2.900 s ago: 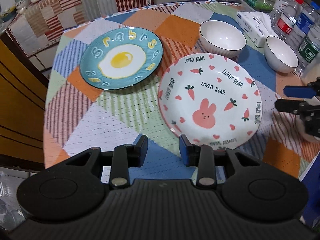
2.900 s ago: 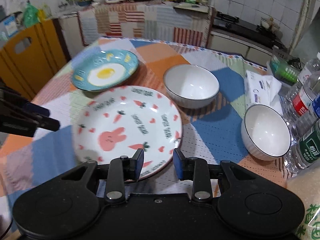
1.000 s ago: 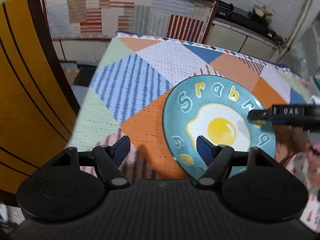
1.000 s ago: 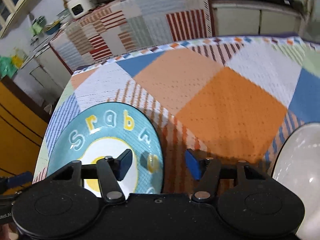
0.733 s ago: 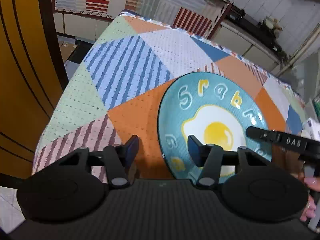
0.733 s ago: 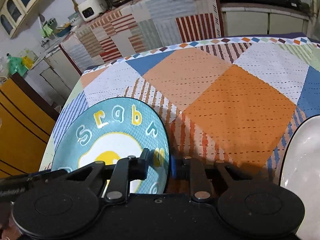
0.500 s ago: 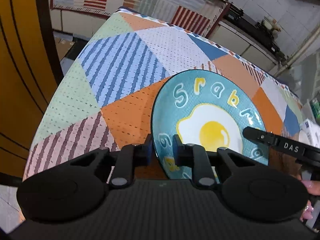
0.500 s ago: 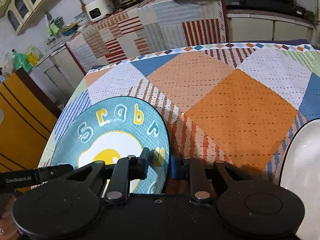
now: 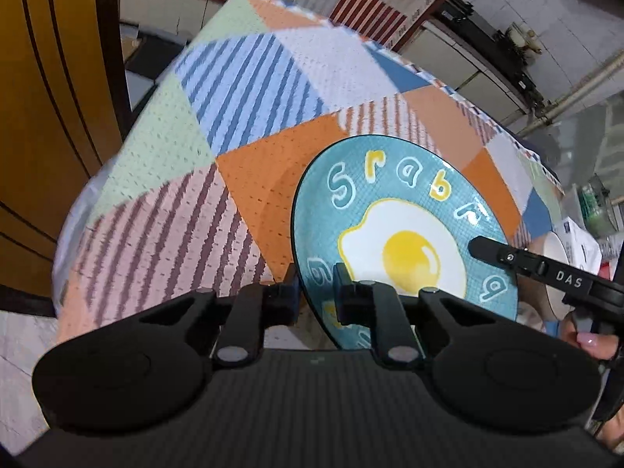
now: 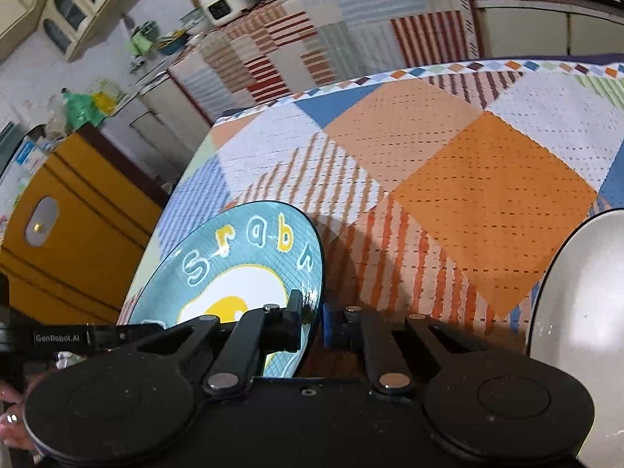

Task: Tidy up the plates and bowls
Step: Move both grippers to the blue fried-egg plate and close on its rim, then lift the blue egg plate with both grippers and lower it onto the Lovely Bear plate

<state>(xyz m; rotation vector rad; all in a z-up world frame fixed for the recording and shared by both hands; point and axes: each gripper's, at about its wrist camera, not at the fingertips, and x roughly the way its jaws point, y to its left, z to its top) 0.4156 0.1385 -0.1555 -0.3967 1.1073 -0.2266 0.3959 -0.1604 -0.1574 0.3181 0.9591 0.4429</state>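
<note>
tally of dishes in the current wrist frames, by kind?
Plates: 1, the teal egg plate, clamped at opposite rim edges by the left gripper and the right gripper.
Bowls: 1, a white bowl at the right edge of the right wrist view.
Total: 2

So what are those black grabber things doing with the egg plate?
Both are pinching the round teal plate with the fried-egg picture. The left gripper grips its near-left rim, and the right gripper grips the opposite rim, jaws closed on it. The plate looks tilted above the patchwork tablecloth. A white bowl sits nearby.
</note>
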